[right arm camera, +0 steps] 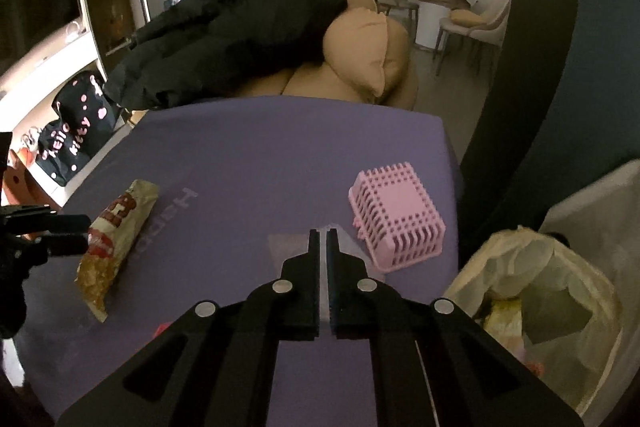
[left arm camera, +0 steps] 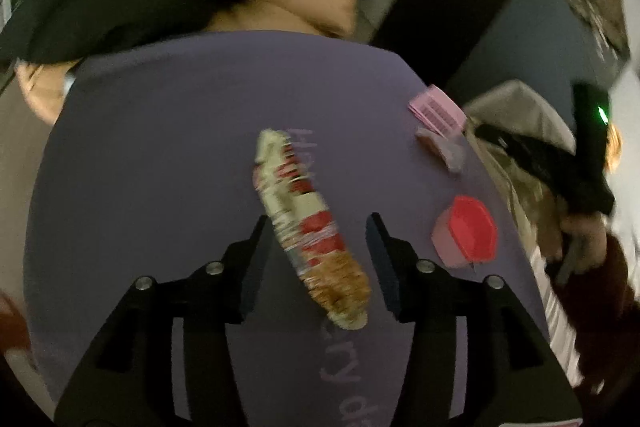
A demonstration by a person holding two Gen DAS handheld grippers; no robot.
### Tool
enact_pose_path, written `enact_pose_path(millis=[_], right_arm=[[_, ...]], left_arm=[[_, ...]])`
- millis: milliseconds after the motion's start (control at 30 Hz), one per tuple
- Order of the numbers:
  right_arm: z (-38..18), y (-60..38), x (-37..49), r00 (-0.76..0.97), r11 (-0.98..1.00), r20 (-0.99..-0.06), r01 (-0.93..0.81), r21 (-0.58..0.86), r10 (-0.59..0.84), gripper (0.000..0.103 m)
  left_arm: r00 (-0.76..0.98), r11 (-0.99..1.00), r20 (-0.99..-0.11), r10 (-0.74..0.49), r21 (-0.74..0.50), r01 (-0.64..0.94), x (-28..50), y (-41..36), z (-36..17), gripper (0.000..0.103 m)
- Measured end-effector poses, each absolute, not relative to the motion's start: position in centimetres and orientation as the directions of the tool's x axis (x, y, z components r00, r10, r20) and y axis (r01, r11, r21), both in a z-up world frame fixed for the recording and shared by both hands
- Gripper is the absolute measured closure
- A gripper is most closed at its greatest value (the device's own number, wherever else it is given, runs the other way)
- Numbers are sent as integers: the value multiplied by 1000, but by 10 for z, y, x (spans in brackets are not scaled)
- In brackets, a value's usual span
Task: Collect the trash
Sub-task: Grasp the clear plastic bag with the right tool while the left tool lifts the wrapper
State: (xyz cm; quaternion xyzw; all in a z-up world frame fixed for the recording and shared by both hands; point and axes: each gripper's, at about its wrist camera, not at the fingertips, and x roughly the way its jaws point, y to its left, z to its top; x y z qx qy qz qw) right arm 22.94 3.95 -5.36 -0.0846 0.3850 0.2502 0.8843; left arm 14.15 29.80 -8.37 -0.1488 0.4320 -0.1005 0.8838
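A long crumpled snack wrapper (left arm camera: 308, 215), white, red and brown, lies on the purple table (left arm camera: 160, 147). My left gripper (left arm camera: 318, 218) stands open astride it, with both pads clear of it. The same wrapper (right arm camera: 116, 239) shows in the right wrist view, with the left gripper (right arm camera: 86, 234) at its side. My right gripper (right arm camera: 324, 233) is shut, and a thin clear plastic scrap (right arm camera: 288, 247) on the table appears pinched at its tips. A trash bag (right arm camera: 540, 291) with litter in it hangs open past the table's right edge.
A pink slotted basket (right arm camera: 396, 223) lies overturned beside the right gripper. A small pink container with a red lid (left arm camera: 468, 231) sits right of the left gripper. Behind the table stands a tan armchair (right arm camera: 360, 39) with a black jacket (right arm camera: 232, 35) on it.
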Motion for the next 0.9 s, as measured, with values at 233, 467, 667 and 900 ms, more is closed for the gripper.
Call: enact_pose_path(millis=[233, 467, 667, 900], right_arm=[[-53, 28, 207, 567, 858, -708, -503, 106, 420, 97], [-76, 16, 214, 567, 881, -732, -462, 98, 379, 55], [-97, 23, 235, 527, 899, -779, -426, 102, 338, 52], [-104, 25, 262, 506, 922, -815, -377, 84, 281, 52]], left_arm=[[596, 903, -750, -288, -420, -91, 154, 295, -104, 55], [594, 906, -744, -307, -420, -57, 159, 273, -106, 71], [606, 891, -724, -331, -451, -52, 142, 281, -107, 73], [610, 873, -717, -337, -481, -84, 130, 291, -109, 73]])
